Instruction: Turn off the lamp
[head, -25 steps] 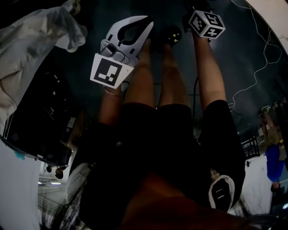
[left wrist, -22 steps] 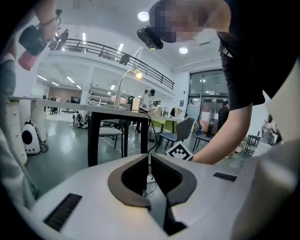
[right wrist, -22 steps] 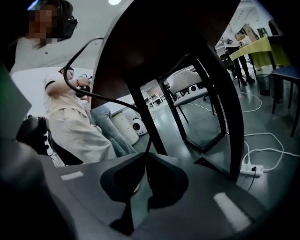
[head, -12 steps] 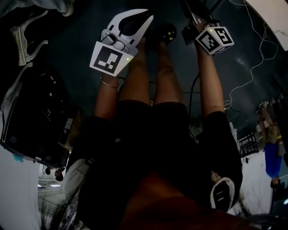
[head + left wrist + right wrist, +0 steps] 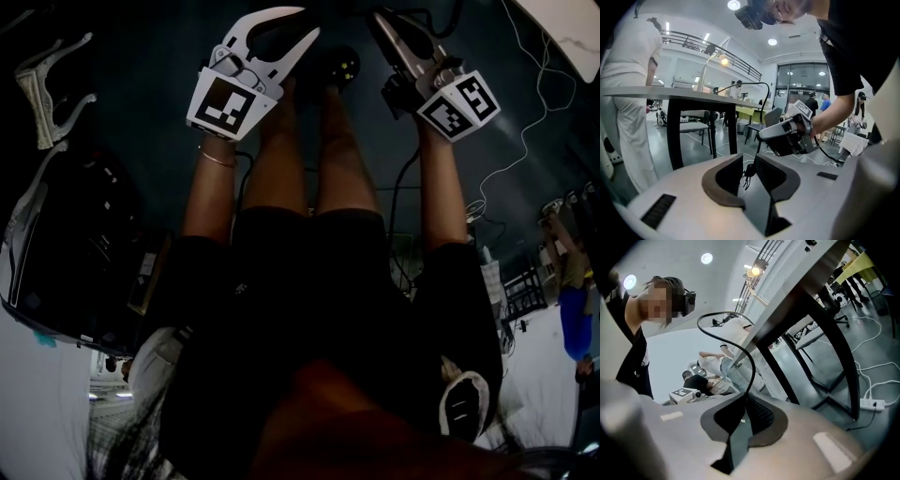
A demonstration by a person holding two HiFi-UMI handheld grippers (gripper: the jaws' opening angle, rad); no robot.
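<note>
A lamp (image 5: pixel 723 60) glows above the table top (image 5: pixel 656 92); its lit head (image 5: pixel 754 271) also shows in the right gripper view. A black cable (image 5: pixel 721 318) loops down into my right gripper (image 5: pixel 742 414), which is shut on it. My left gripper (image 5: pixel 747 165) has just been opening, and a dark piece of the cable (image 5: pixel 748 171) hangs in the gap, untouched by the pads. In the head view both grippers are held out over the person's legs, left gripper (image 5: pixel 298 23) and right gripper (image 5: pixel 386 26). The right gripper (image 5: pixel 780 135) hovers just beyond the left one.
Black table legs (image 5: pixel 675 131) stand close ahead, and another leg (image 5: pixel 834 348) crosses the right gripper view. White cords (image 5: pixel 534 141) and a power strip (image 5: pixel 873 404) lie on the dark floor. People stand nearby (image 5: pixel 628 93). A chair (image 5: pixel 766 119) is behind.
The right gripper has swung up, so more of its body shows and its marker cube sits lower in the head view. The pale cloth at upper left has left the view.
</note>
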